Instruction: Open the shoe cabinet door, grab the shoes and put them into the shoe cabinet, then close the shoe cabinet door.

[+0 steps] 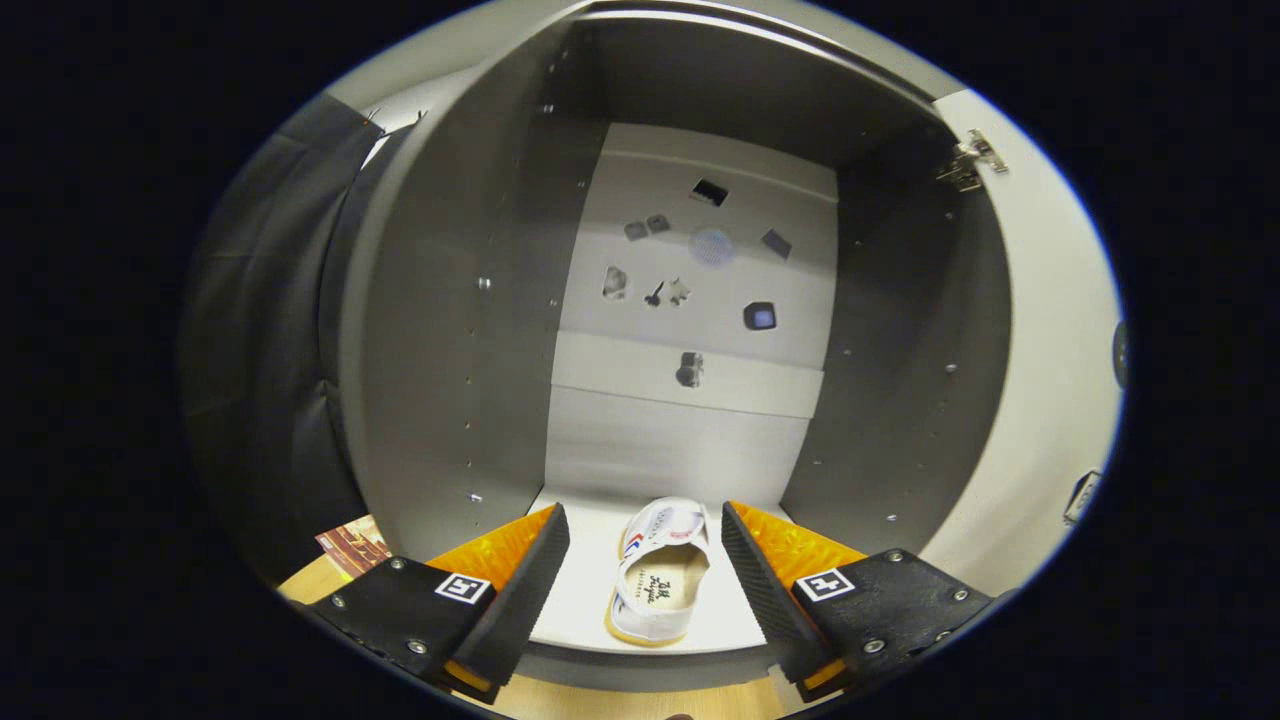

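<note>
Because the door [1050, 330] already swings wide to the right on its one visible hinge [968, 162], you look straight into the shoe cabinet [450, 330], its far wall patched with several small stickers. One white shoe [660, 575] lies on the cabinet floor, heel nearest you, just beyond your fingers [645, 570], which stand spread and hold nothing, judged freshly let go.

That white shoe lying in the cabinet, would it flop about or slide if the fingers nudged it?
The white shoe looks like thin canvas, so probably light and soft-sided. Its flat sole rests on the smooth cabinet floor, so it would likely slide rather than tip. The open gripper isn't touching it.
</note>
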### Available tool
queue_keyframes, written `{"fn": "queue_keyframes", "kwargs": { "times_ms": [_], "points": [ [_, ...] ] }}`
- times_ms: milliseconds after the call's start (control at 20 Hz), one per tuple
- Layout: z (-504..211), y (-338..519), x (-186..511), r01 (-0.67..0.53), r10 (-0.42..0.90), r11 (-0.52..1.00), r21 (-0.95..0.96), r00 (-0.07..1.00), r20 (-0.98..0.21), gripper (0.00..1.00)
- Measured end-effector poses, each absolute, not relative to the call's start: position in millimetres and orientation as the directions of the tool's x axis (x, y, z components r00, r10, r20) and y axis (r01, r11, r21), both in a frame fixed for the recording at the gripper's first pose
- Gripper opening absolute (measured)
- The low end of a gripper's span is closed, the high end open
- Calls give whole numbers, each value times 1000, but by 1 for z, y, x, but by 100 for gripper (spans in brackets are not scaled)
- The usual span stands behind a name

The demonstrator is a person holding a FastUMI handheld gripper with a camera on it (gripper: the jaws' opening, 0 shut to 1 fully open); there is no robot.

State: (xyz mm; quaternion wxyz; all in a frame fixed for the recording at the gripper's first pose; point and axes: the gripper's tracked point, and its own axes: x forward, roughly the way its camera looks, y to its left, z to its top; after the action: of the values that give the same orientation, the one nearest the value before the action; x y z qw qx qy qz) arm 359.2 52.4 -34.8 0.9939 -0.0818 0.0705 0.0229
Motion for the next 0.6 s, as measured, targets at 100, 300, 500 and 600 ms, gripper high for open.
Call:
{"fn": "queue_keyframes", "kwargs": {
  "times_ms": [100, 300, 500, 600],
  "points": [
    [-12, 42, 324, -47, 32, 990, -131, 993, -116, 95],
    [14, 15, 251, -39, 33, 997, -67, 995, -98, 95],
    [30, -17, 171, -28, 25, 999, -31, 997, -78, 95],
    [32, -31, 135, -18, 17, 1000, -15, 997, -73, 95]
  ]
}}
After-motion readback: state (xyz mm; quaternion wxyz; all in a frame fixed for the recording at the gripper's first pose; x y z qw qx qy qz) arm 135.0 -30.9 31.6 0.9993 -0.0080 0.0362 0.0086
